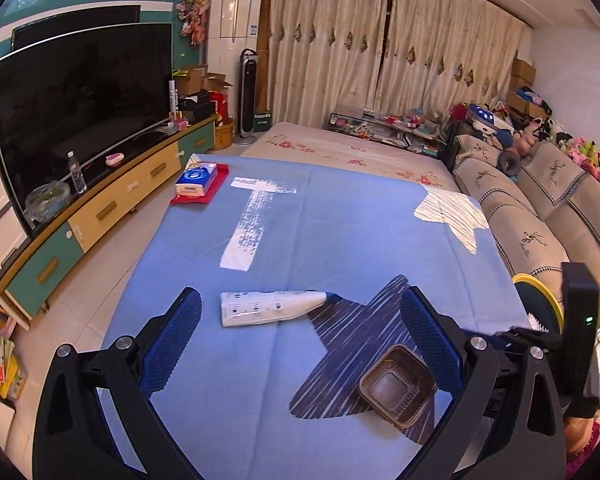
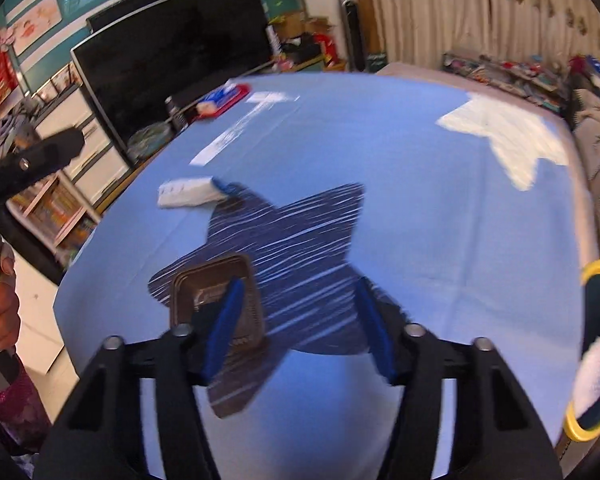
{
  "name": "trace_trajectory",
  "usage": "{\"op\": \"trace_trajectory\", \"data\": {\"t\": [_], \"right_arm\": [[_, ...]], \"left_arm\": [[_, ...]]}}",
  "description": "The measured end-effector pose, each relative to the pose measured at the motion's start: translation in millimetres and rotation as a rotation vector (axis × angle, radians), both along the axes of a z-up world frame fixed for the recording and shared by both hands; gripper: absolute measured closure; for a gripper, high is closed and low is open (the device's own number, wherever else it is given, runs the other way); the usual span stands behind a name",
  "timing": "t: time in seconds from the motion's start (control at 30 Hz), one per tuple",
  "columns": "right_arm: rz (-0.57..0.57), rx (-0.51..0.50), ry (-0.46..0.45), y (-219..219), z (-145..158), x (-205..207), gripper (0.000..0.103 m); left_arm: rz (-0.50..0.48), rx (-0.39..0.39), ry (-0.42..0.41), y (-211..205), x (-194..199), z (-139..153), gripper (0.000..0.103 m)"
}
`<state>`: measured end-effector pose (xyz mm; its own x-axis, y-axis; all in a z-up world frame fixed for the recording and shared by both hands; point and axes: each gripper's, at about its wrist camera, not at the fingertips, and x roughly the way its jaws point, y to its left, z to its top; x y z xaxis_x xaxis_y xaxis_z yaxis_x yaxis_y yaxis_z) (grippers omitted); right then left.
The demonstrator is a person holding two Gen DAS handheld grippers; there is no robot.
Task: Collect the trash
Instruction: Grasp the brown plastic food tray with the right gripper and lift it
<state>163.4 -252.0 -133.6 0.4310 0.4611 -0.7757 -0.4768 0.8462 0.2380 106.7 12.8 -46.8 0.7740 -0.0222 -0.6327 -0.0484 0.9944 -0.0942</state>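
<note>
A white squeezed tube [image 1: 274, 307] with a blue cap lies on the blue cloth; it also shows in the right wrist view [image 2: 188, 197]. A brown plastic tray [image 1: 398, 385] sits on the dark star print, also in the right wrist view [image 2: 216, 300]. My left gripper [image 1: 300, 344] is open above the cloth, the tube just beyond its fingers, the tray by its right finger. My right gripper [image 2: 300, 320] is open, its left finger [image 2: 224, 328] over the tray. A bin with a yellow rim [image 2: 596, 344] stands at the table's right edge.
A tissue pack on a red tray [image 1: 199, 184] lies at the far left corner of the table [image 1: 340, 220]. A TV [image 1: 80, 108] on a low cabinet stands left, a sofa [image 1: 540, 208] with plush toys right.
</note>
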Motion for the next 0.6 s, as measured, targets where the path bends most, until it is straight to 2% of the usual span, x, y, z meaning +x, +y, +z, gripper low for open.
{"op": "trace_trajectory", "data": {"t": [0.17,0.3,0.4,0.6], "right_arm": [[0.019,-0.031,0.019,17,-10,-1,0.069],[0.029,-0.044,0.035,22,-17,-1,0.088],[0.03,-0.042,0.037,23,-21,-2,0.098],[-0.016,0.009,0.023,2,-15,-6,0.098]], "left_arm": [[0.017,-0.008,0.004,8,-1,-3,0.005],[0.016,-0.01,0.014,9,0,-8,0.005],[0.012,-0.014,0.023,7,3,-9,0.005],[0.004,-0.005,0.034,1,5,-13,0.005]]}}
